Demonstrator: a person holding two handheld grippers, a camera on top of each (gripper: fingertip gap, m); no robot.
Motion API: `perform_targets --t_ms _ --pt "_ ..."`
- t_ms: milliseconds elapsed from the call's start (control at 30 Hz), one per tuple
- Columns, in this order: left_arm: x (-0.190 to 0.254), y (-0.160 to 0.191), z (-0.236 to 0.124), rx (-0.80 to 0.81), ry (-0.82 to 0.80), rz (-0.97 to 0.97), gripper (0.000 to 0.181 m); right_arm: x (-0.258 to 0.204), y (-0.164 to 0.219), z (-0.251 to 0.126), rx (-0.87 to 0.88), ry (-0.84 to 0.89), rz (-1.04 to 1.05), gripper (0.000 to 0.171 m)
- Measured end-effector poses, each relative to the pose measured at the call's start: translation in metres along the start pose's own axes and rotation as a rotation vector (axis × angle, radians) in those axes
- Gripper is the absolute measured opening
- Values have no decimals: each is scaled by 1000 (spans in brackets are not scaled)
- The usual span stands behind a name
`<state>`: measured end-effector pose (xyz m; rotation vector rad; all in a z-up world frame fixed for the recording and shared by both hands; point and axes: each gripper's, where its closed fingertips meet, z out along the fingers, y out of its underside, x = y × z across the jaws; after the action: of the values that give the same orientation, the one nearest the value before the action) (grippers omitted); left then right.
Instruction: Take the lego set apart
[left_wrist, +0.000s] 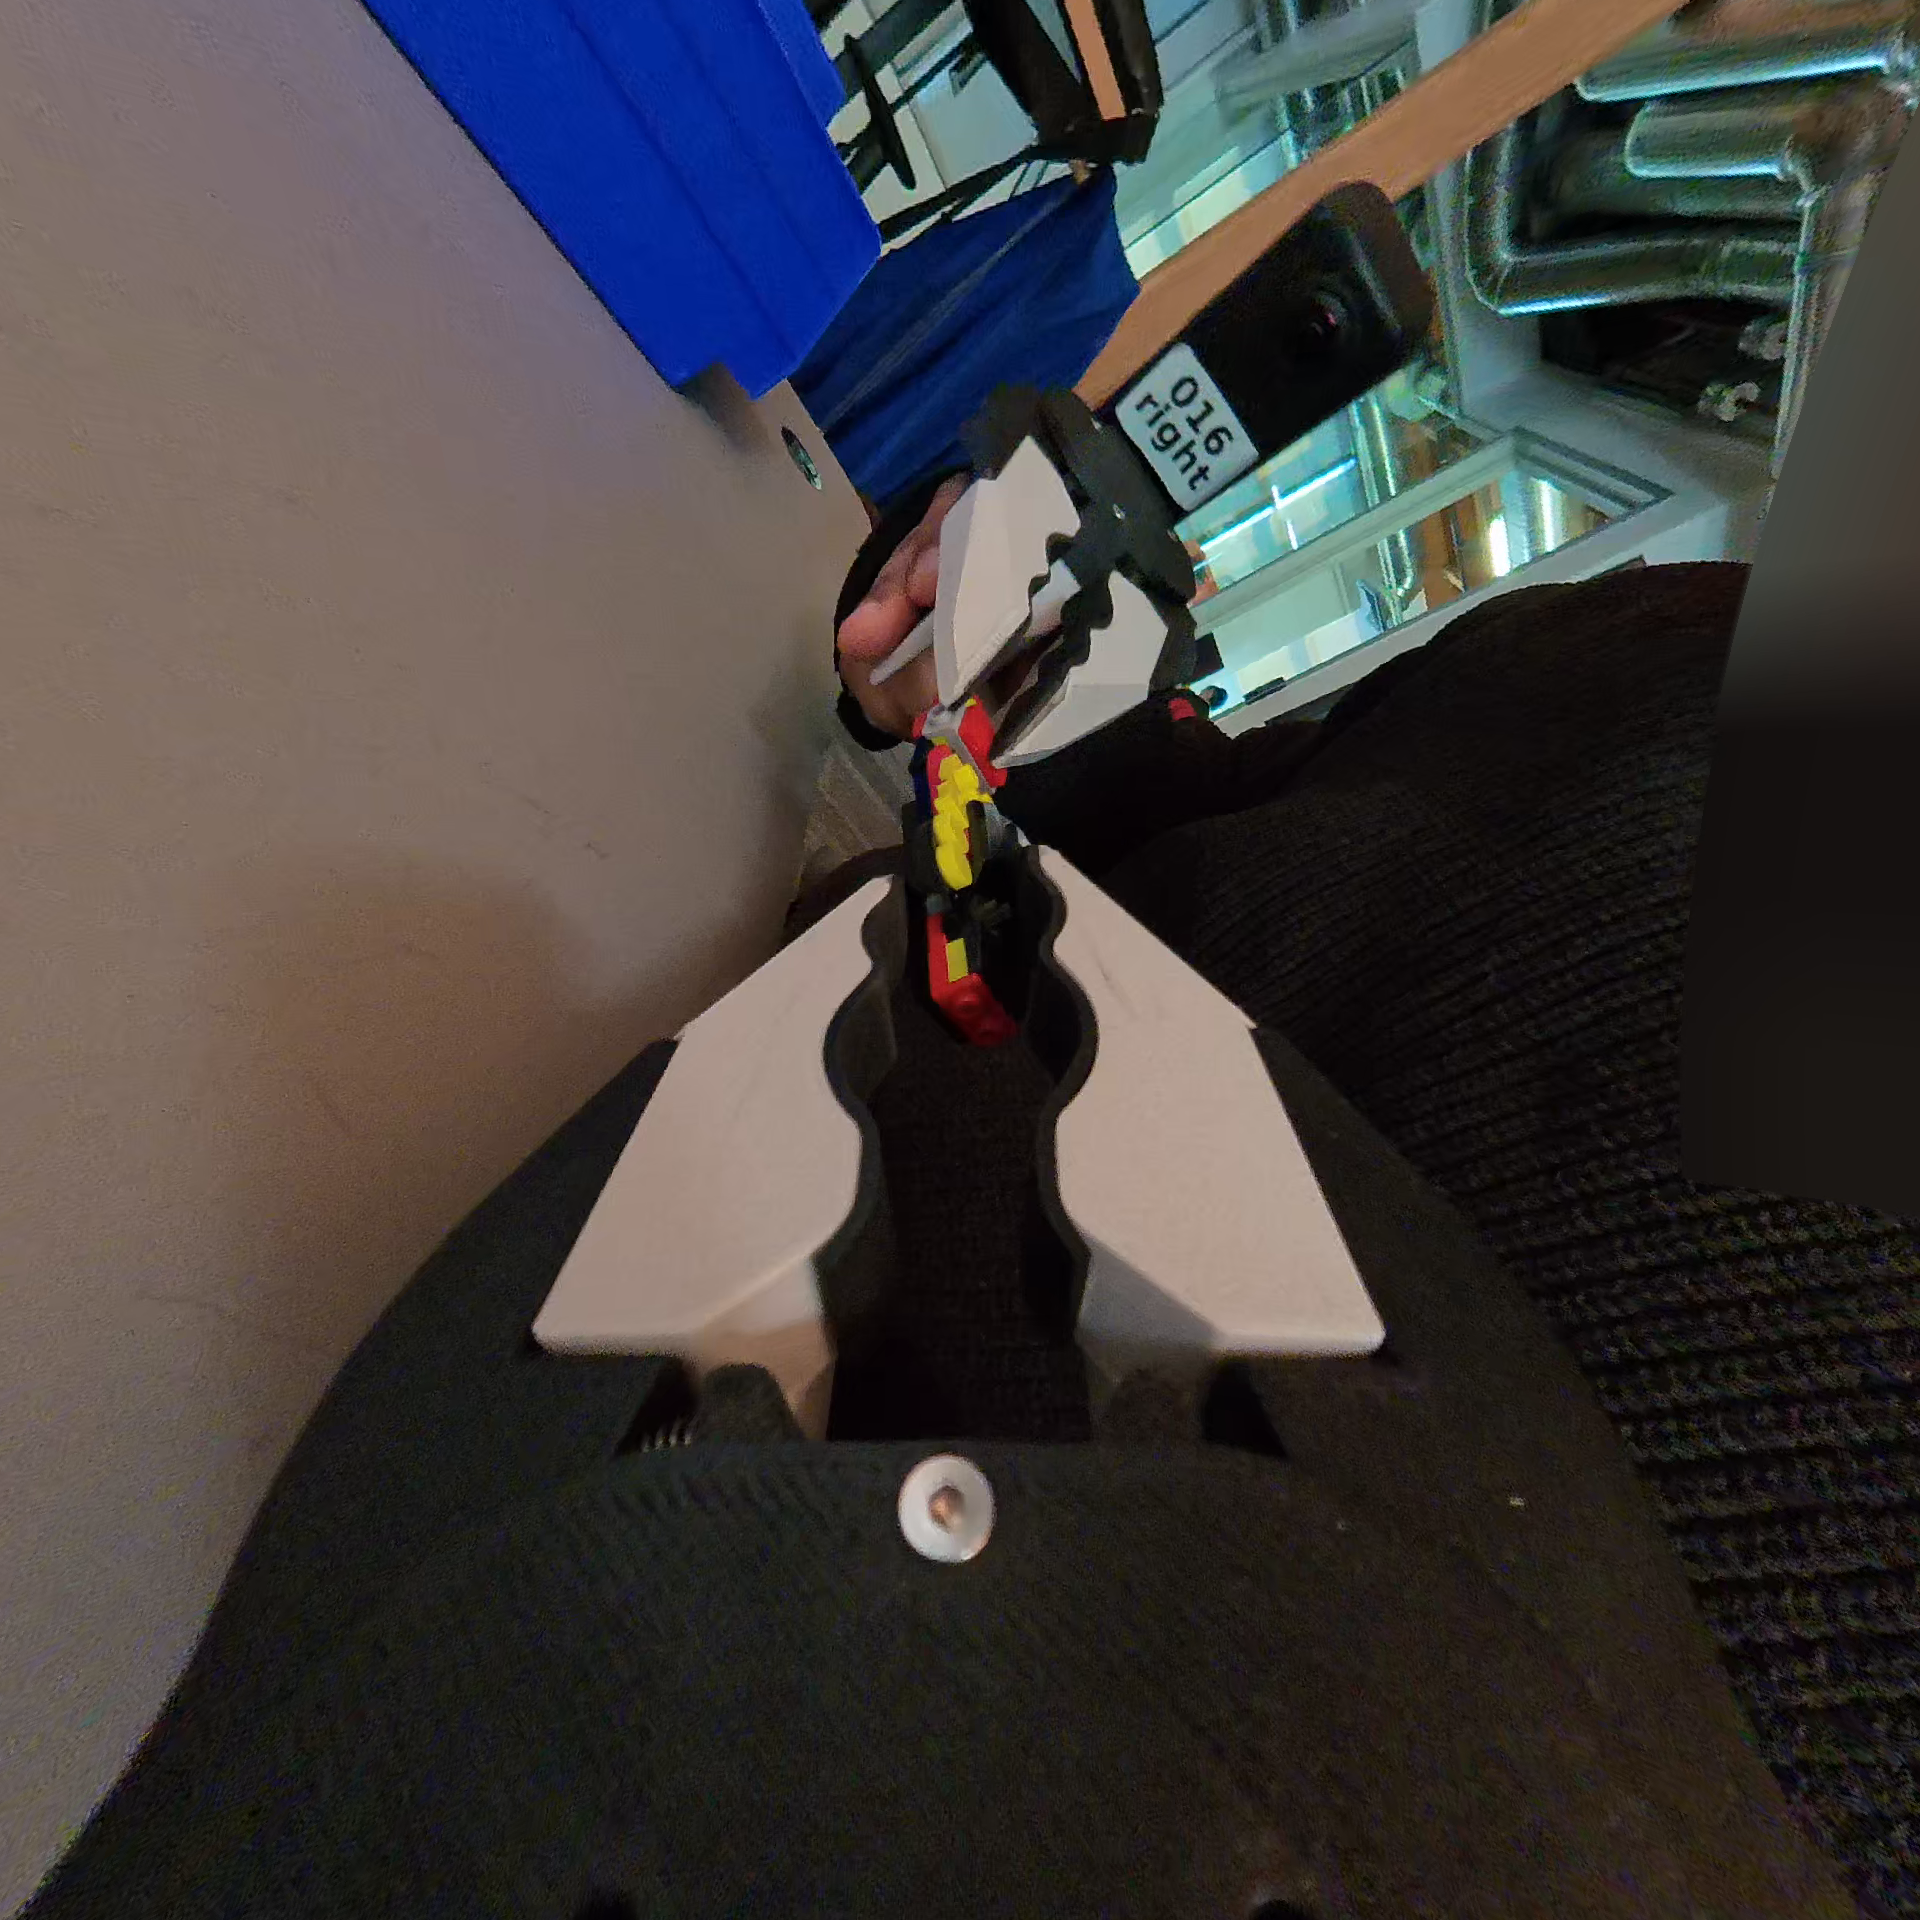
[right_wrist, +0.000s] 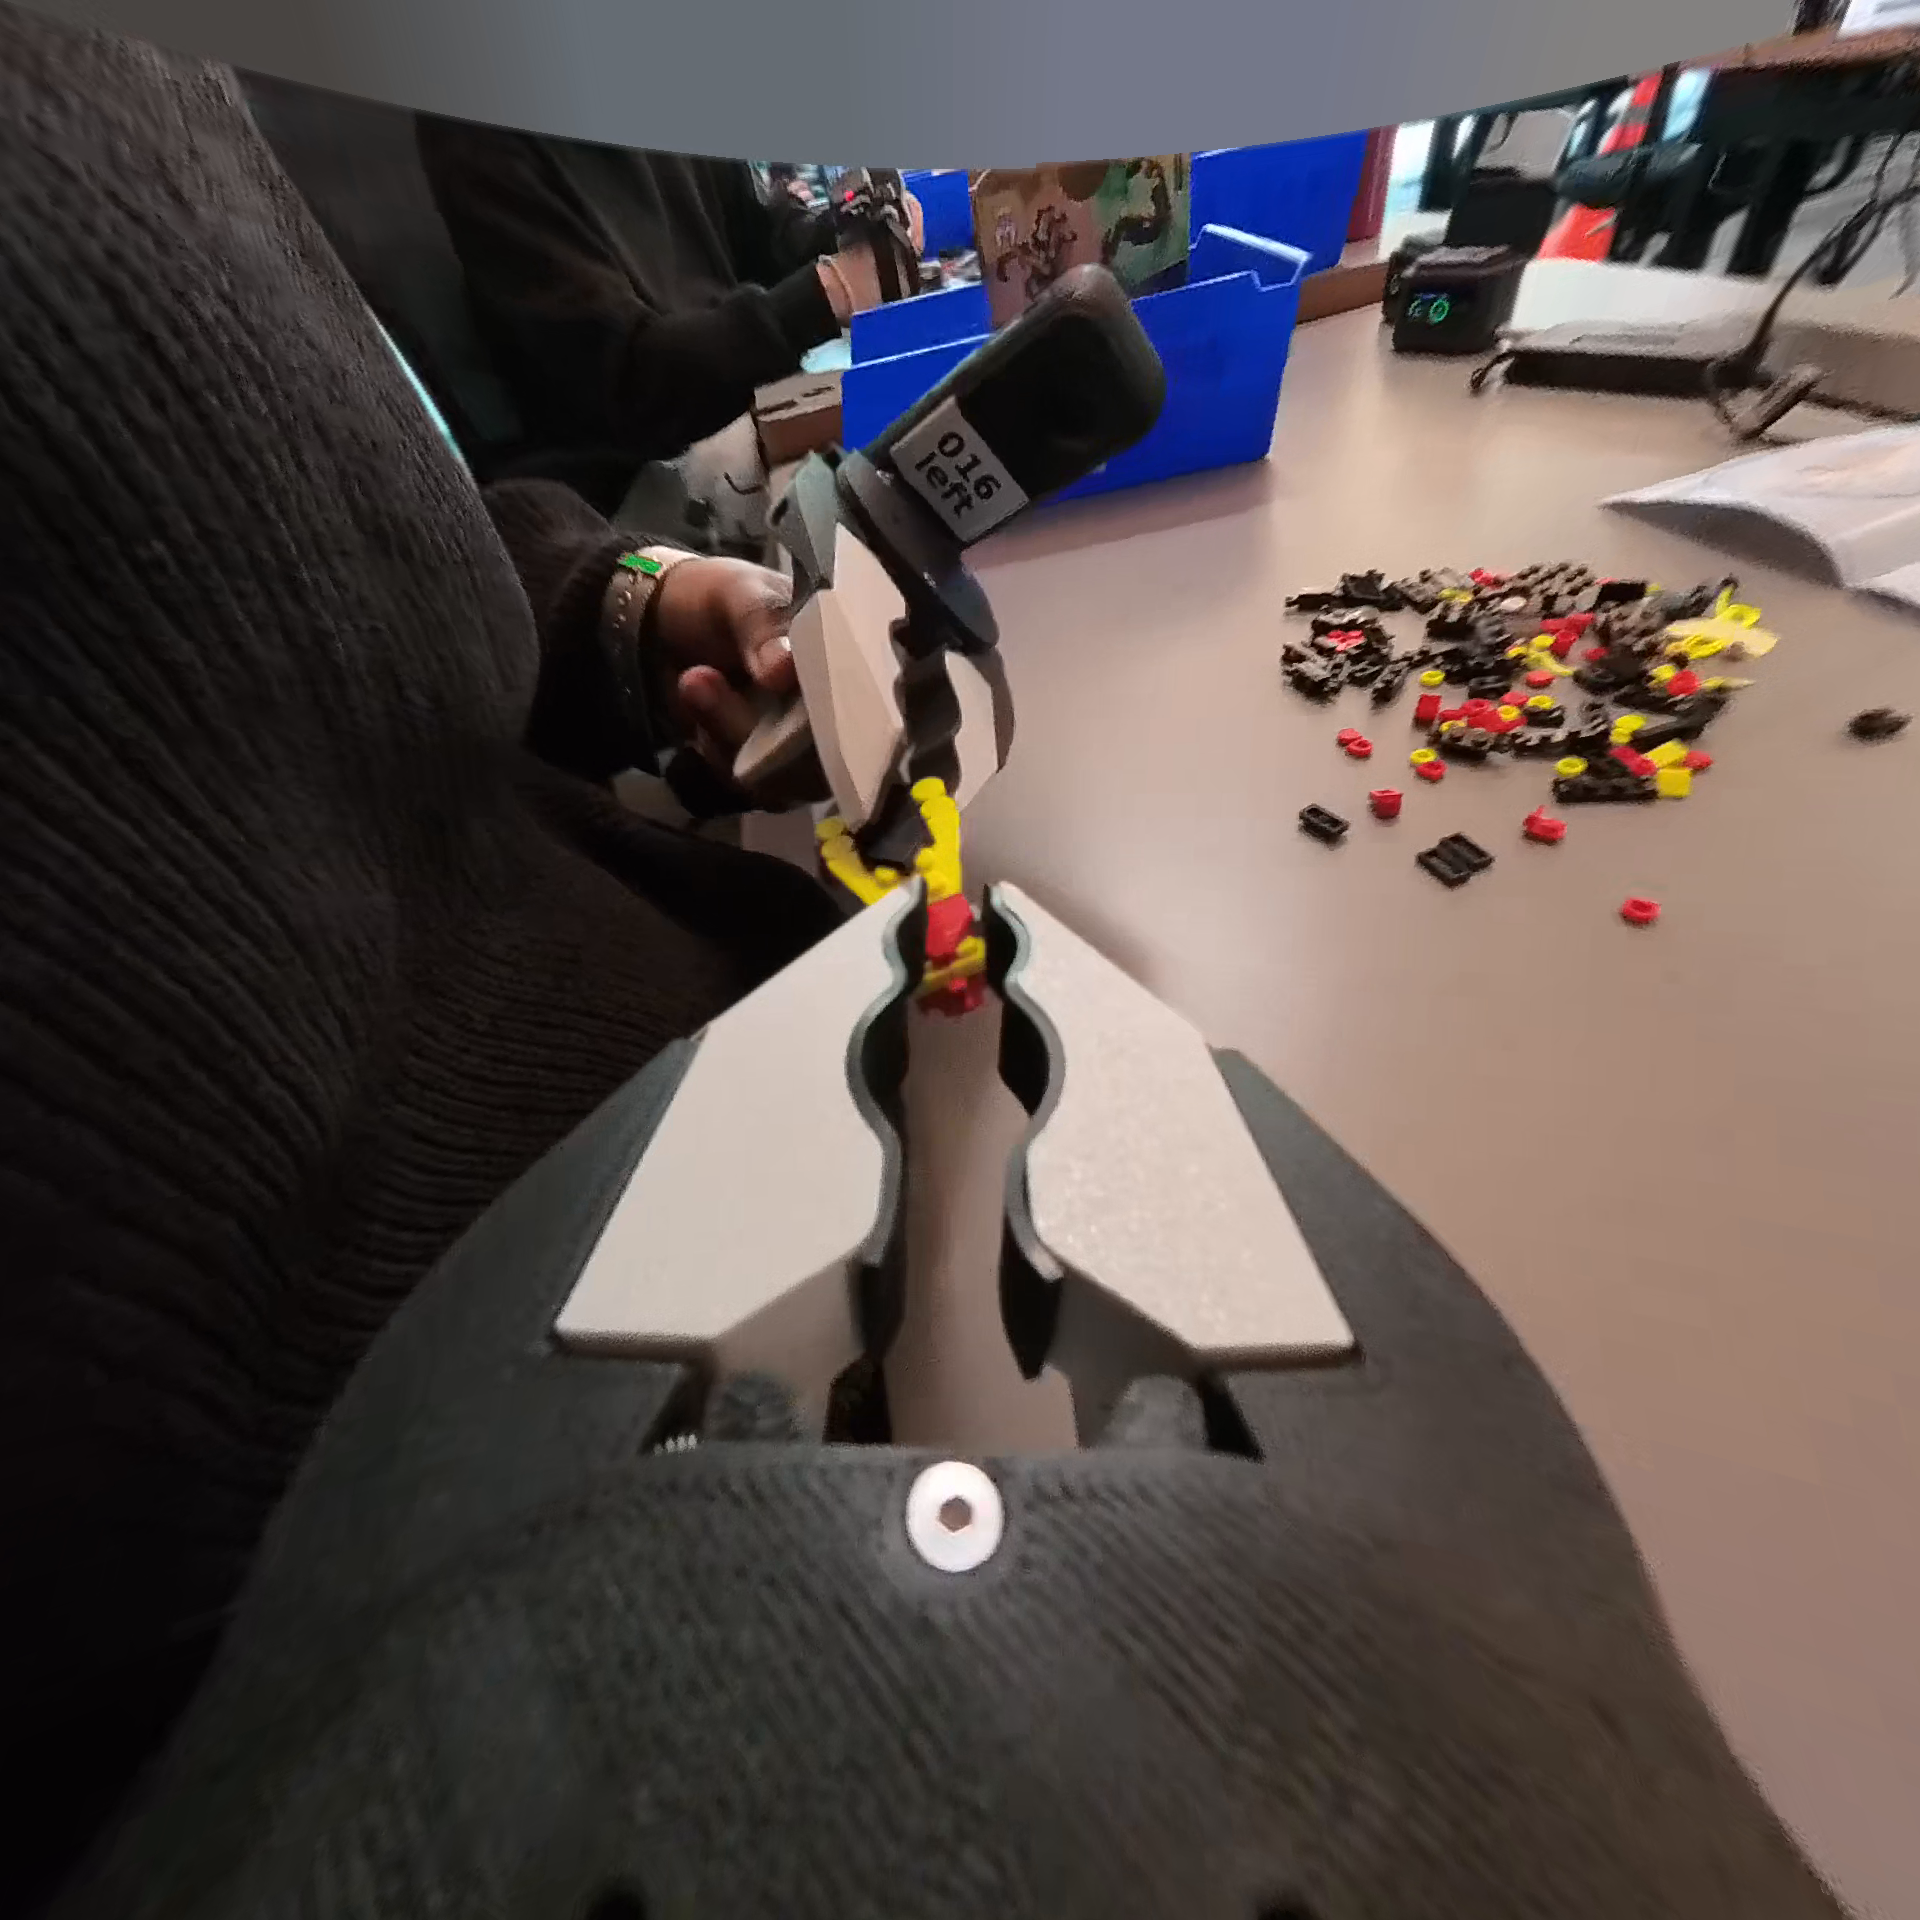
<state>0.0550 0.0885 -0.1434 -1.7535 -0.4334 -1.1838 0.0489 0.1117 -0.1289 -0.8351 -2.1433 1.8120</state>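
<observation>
A small red, yellow and black lego assembly (left_wrist: 951, 821) is held in the air between both grippers, above the table edge. My left gripper (left_wrist: 966, 883) is shut on its lower end, where a red brick (left_wrist: 971, 1003) sticks out between the fingers. My right gripper (left_wrist: 971, 727) shows farther off, shut on the upper red end. In the right wrist view my right gripper (right_wrist: 954, 904) is shut on the red and yellow part (right_wrist: 945, 935), and the left gripper (right_wrist: 894, 831) grips the yellow end just beyond it.
A pile of loose black, red and yellow lego pieces (right_wrist: 1517, 675) lies on the beige table (right_wrist: 1351, 1143) to the right. A blue bin (right_wrist: 1174, 374) stands at the back, a paper booklet (right_wrist: 1787, 509) at the far right. A person's black sweater (right_wrist: 208, 727) fills the left. Left and right tips are no more than a few centimetres apart.
</observation>
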Motion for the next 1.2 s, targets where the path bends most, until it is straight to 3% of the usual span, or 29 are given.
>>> perform_targets --t_ms 233,333,467,600,900,1200 --pt "-6 -3 -3 20 -28 -12 20 -1 11 2 -65 -18 33 6" --pt "0 -7 -4 42 -12 12 19 -1 2 -1 -16 -15 34 6" --pt "-5 -10 -7 57 -97 124 19 13 -4 -7 32 42 78 30" --pt "-1 -14 -8 79 -125 212 19 10 -1 -3 16 -23 203 40" --pt "7 -16 -6 88 -140 329 19 2 0 2 19 -92 305 15" --pt "37 -9 -4 73 71 274 18 -28 -17 -8 97 -349 429 15"
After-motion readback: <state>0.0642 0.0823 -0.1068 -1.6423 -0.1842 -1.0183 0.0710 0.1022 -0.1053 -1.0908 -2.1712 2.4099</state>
